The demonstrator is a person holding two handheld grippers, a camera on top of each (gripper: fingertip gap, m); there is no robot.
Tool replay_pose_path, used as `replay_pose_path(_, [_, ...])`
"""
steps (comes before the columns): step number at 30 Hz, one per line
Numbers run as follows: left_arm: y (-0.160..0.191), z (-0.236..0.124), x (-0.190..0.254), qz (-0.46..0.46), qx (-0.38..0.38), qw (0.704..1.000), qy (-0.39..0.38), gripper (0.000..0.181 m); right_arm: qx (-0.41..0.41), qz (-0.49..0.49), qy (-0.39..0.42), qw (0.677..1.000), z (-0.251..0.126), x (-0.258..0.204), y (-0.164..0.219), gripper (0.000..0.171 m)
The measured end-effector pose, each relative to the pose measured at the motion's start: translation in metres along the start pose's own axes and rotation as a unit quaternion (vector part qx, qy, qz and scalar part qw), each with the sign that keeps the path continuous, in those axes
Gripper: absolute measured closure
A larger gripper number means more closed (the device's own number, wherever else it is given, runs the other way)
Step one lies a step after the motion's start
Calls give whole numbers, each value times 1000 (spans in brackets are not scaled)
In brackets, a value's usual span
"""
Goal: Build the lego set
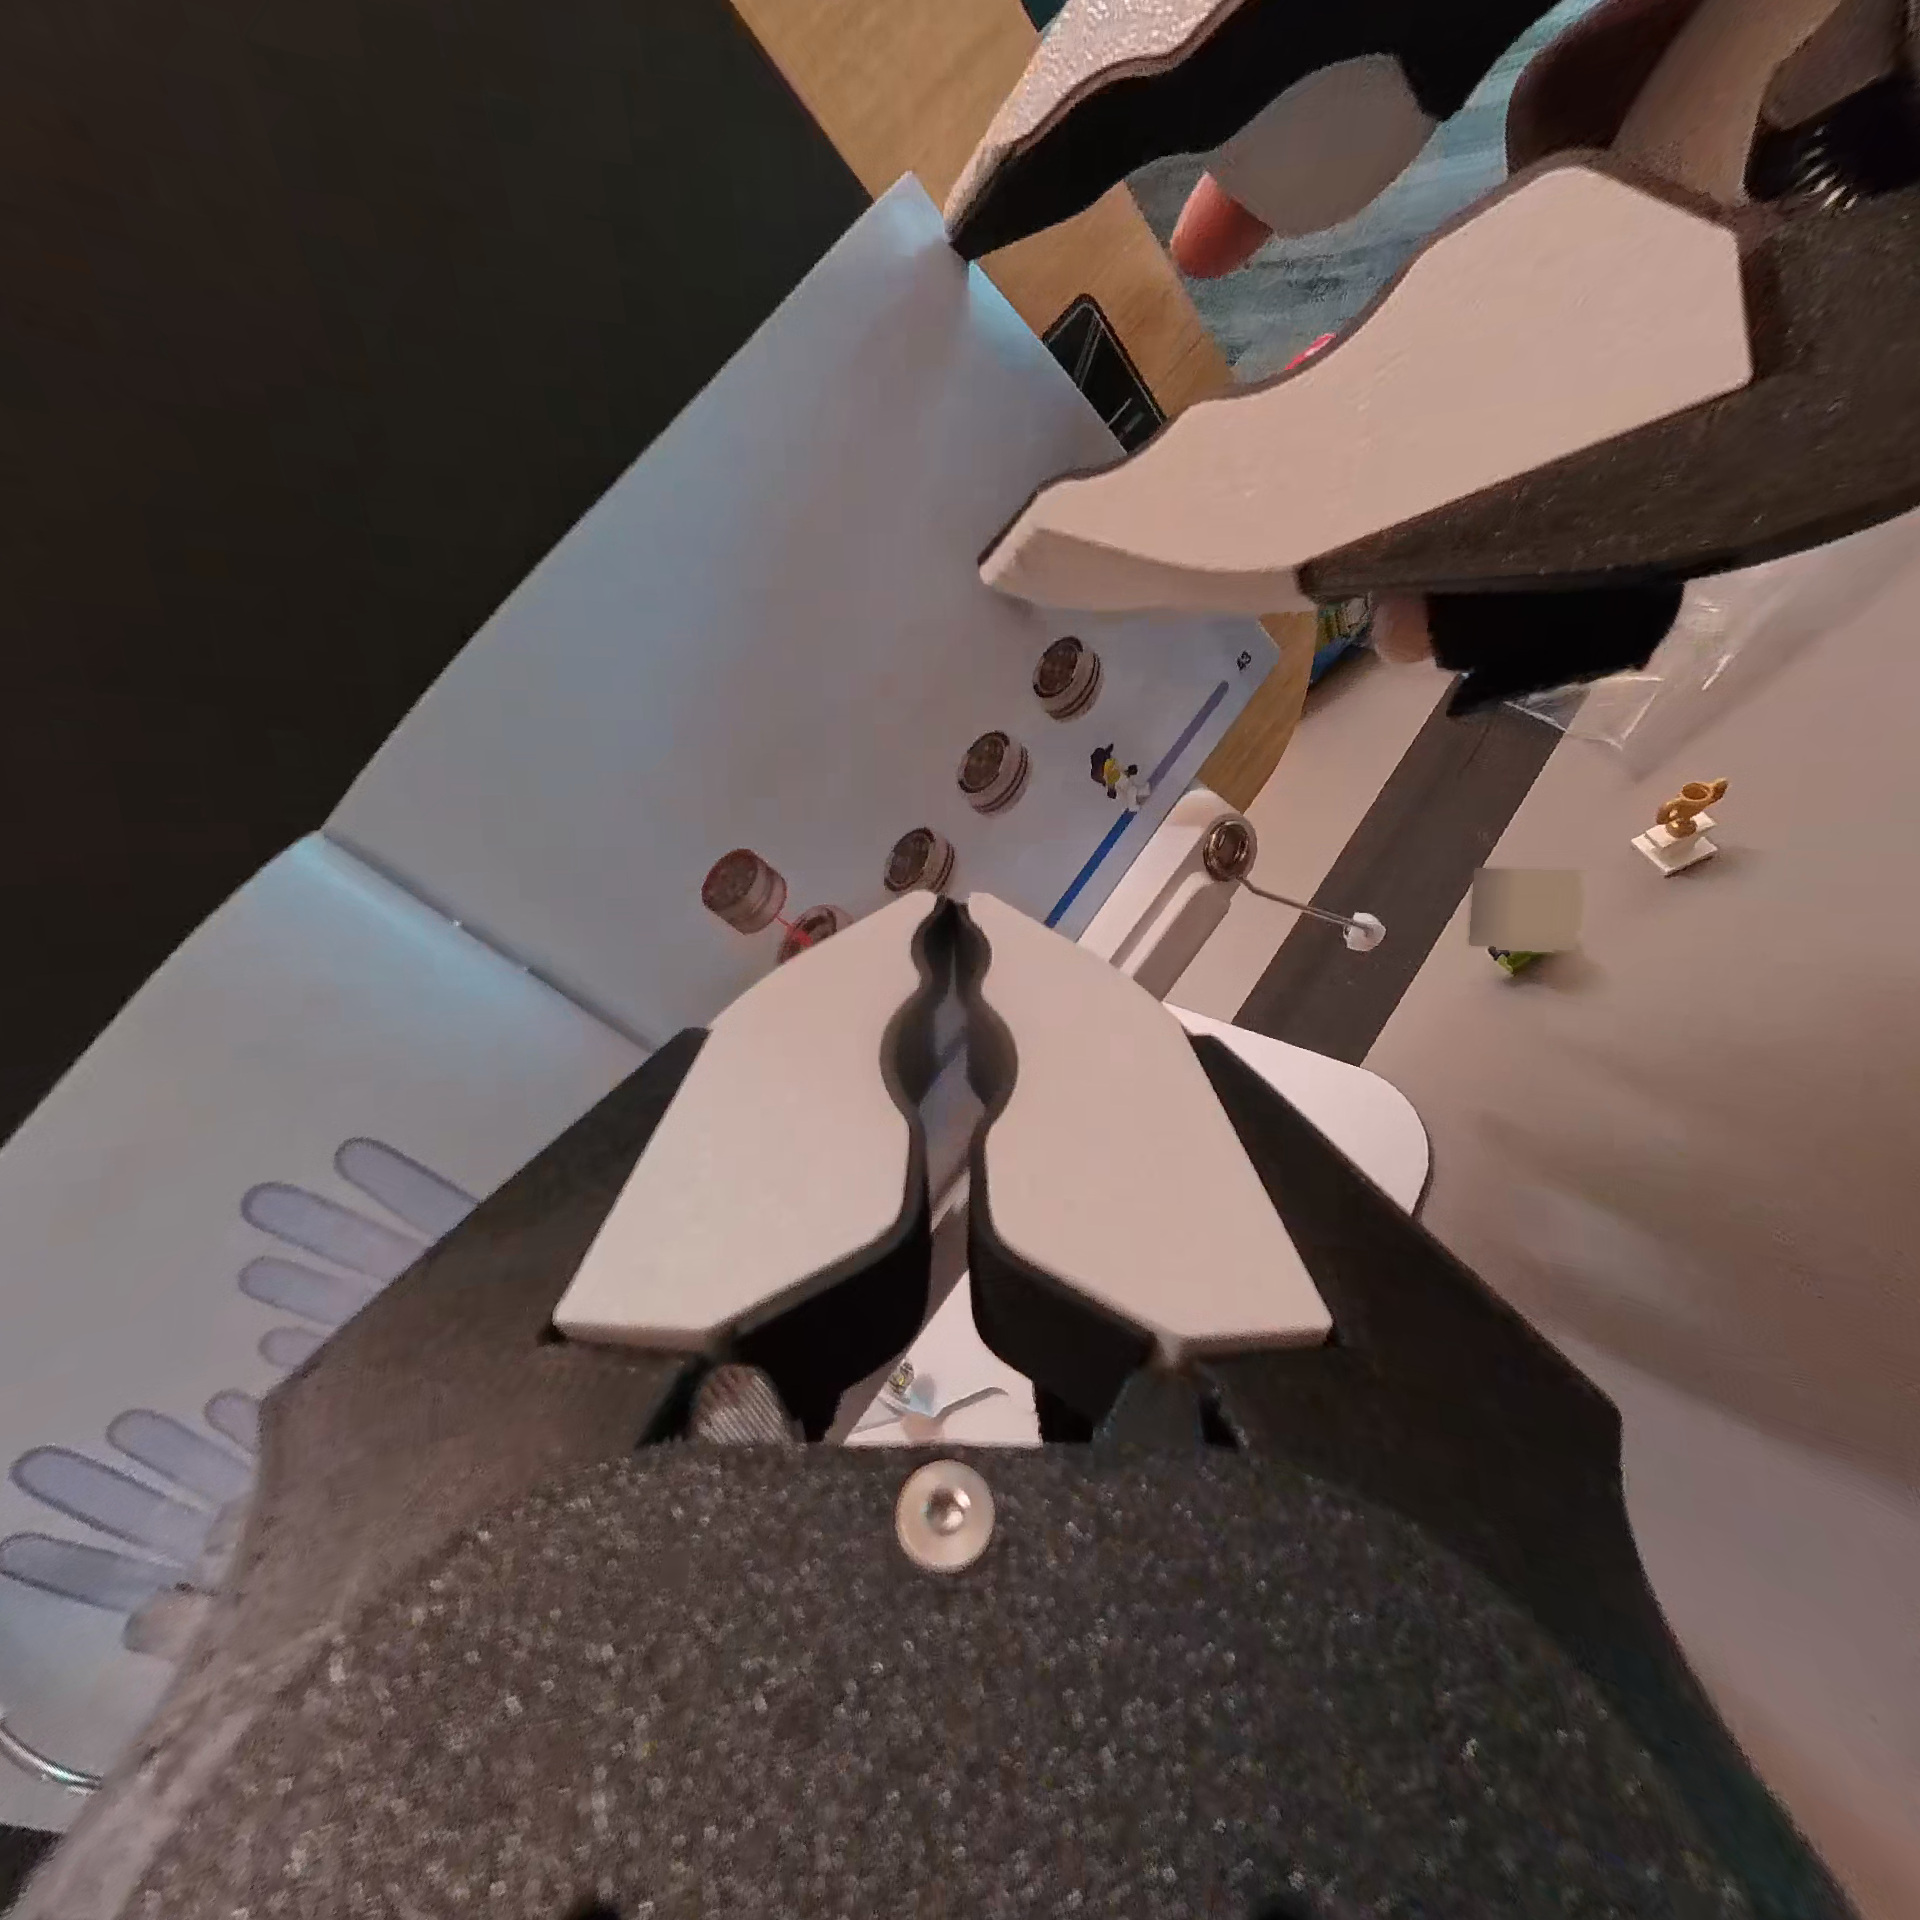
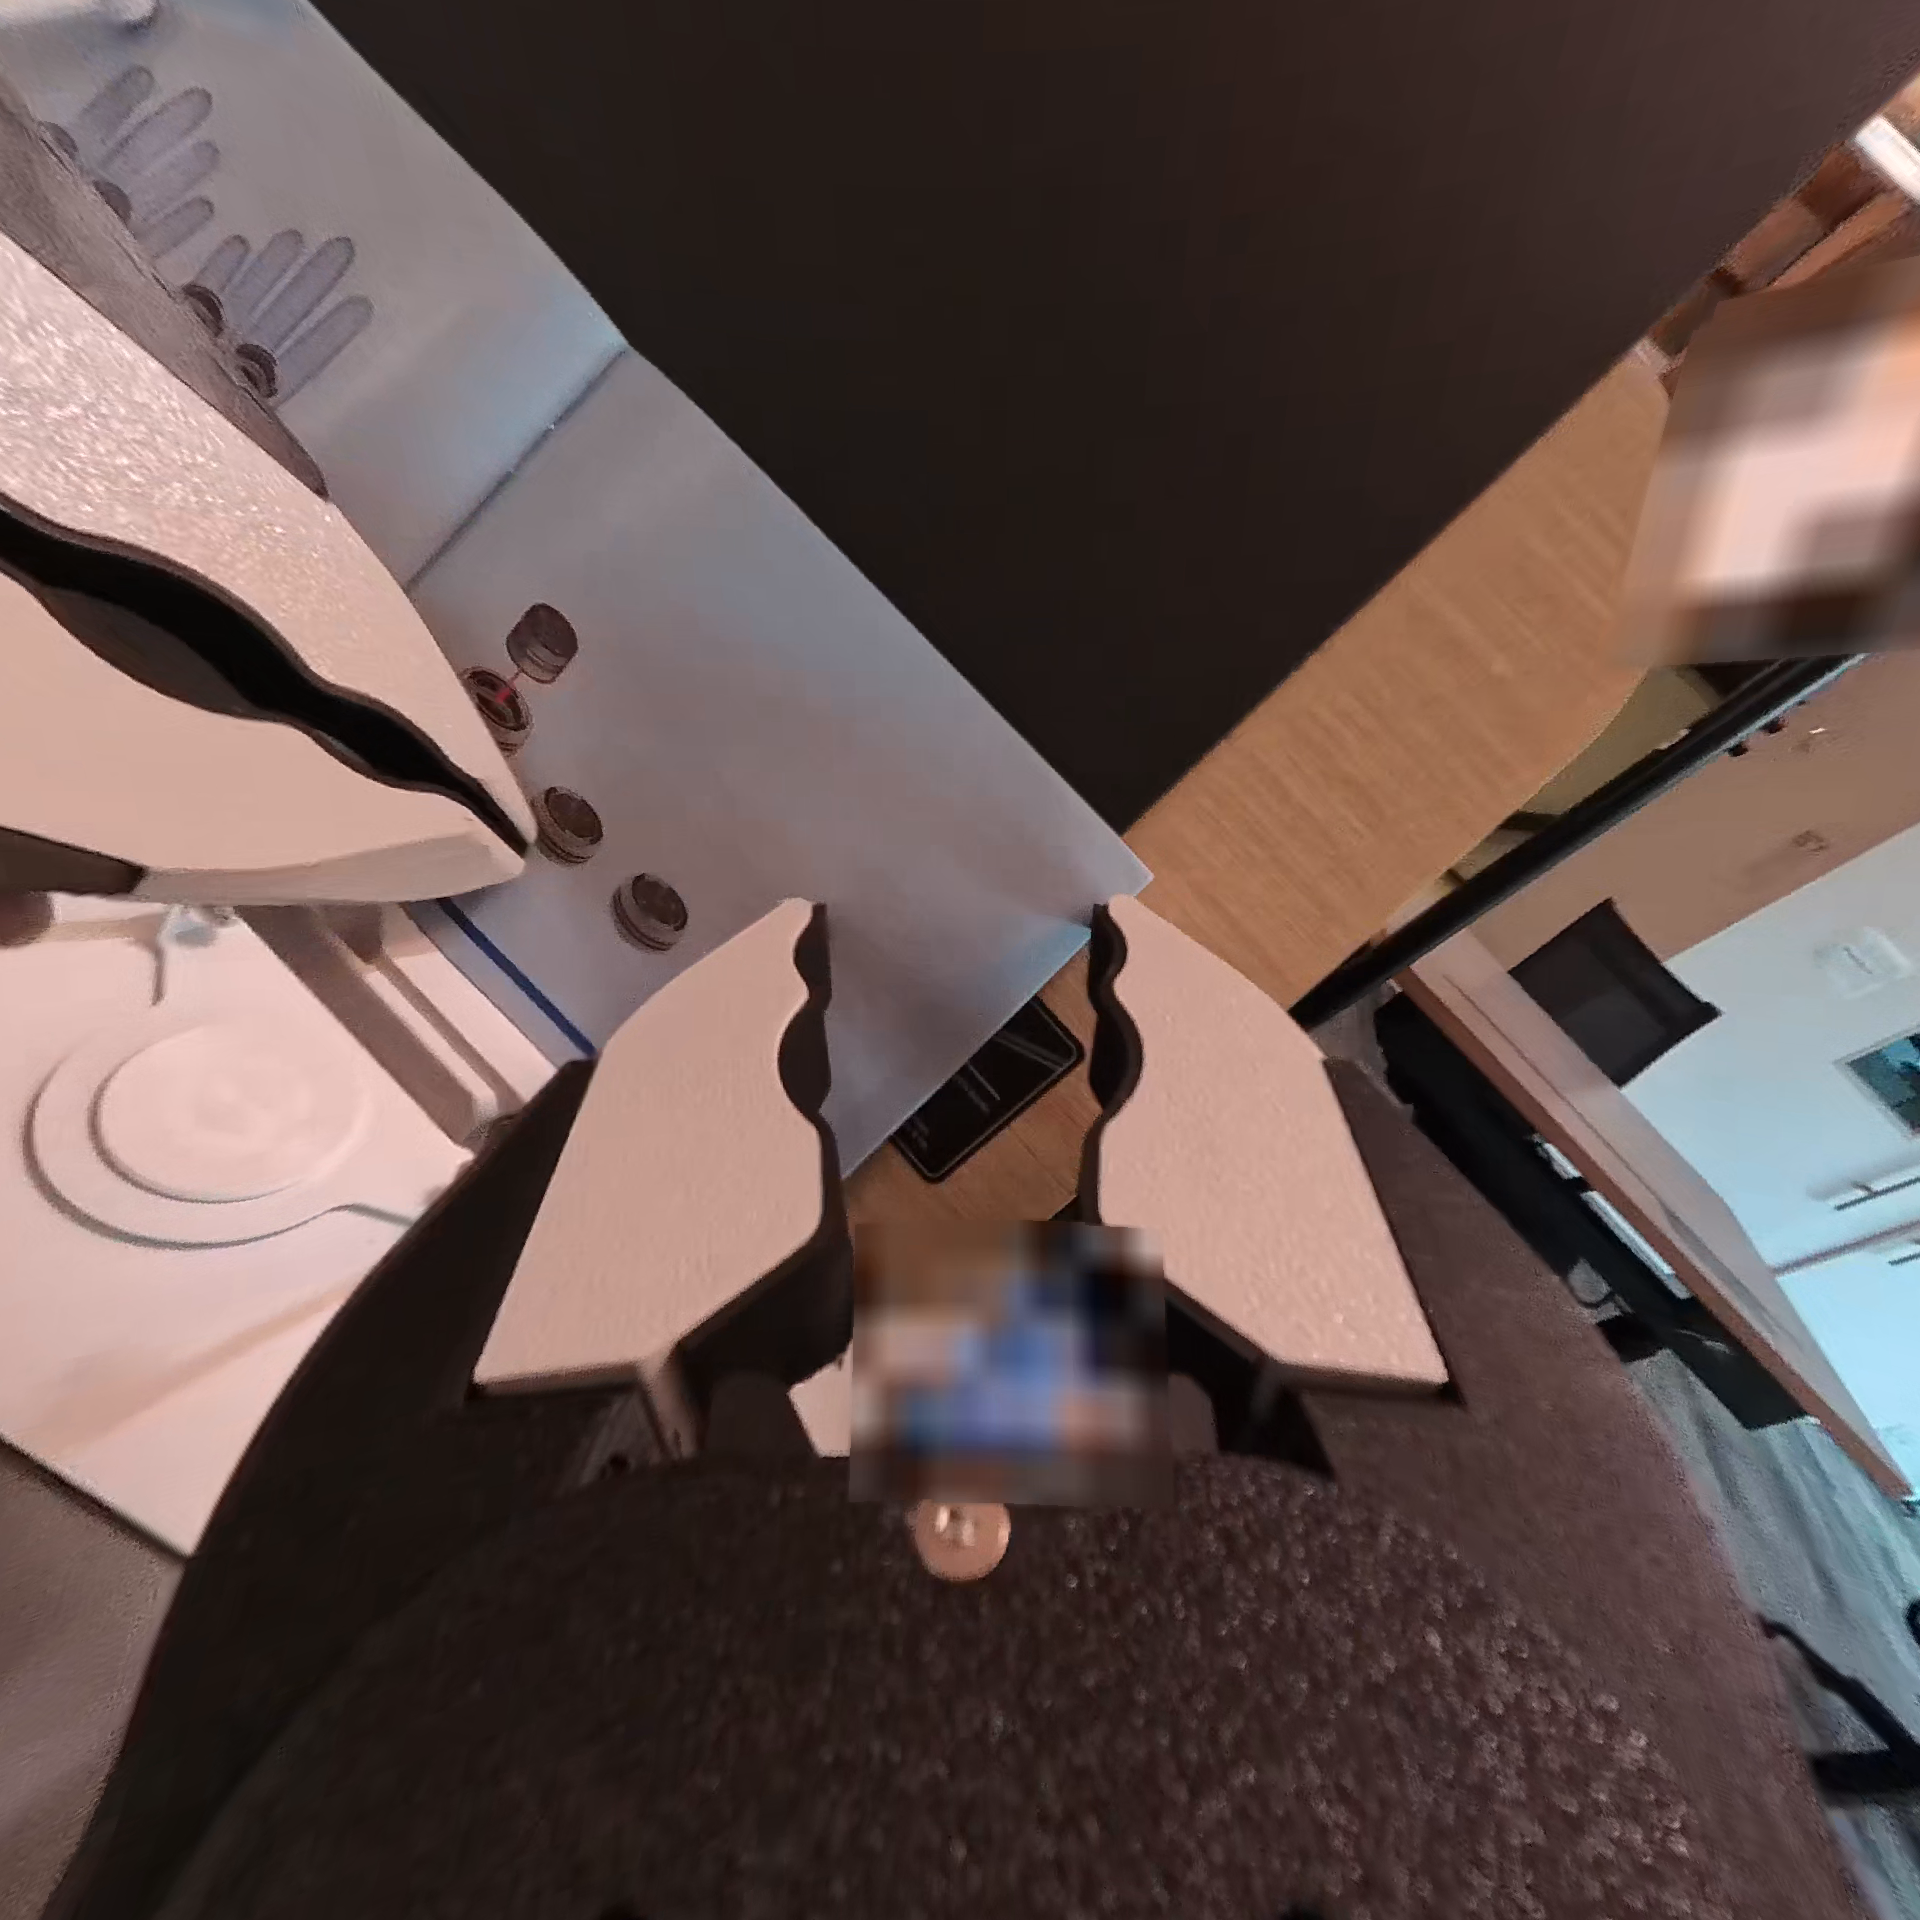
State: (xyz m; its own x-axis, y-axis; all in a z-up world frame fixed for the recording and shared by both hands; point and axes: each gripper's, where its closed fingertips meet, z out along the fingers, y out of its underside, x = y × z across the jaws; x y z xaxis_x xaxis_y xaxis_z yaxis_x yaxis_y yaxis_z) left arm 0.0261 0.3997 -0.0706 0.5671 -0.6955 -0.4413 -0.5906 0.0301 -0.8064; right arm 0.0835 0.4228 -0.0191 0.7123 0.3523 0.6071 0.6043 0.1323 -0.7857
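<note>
The open instruction booklet (image 1: 665, 665) has pale blue pages with printed round parts. My left gripper (image 1: 948, 914) is shut at the lower edge of its right page, and a thin pale strip of page shows between the jaws. It also shows in the right wrist view (image 2: 514, 836), closed at the same edge. My right gripper (image 2: 956, 914) is open, and the page's far corner (image 2: 1122, 883) lies between its fingers. In the left wrist view it comes in from the top, one fingertip (image 1: 966, 234) at that corner. A white Lego build with a round metallic part (image 1: 1231, 847) lies beside the booklet.
A gold trophy on a white base (image 1: 1683, 821) and a small lime piece (image 1: 1517, 961) stand on the grey table. A white tray (image 1: 1340, 1122) lies under my left gripper. A black flat device (image 2: 992, 1091) lies on the wooden surface behind the booklet. A clear bag (image 1: 1683, 686) lies at the right.
</note>
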Motion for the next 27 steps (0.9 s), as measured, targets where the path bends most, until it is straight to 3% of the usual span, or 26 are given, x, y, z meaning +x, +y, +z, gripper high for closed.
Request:
replay_pose_path(17, [4, -19, -32, -71, 28, 997, -18, 181, 16, -123, 99, 987, -10, -4, -3, 146])
replay_pose_path(23, [5, -19, -32, -65, 28, 997, -23, 181, 10, -79, 45, 996, -5, -9, 0, 147])
replay_pose_path(27, [4, -24, -30, -68, 35, 997, -21, 179, 23, -69, 24, 997, -10, -14, -4, 163])
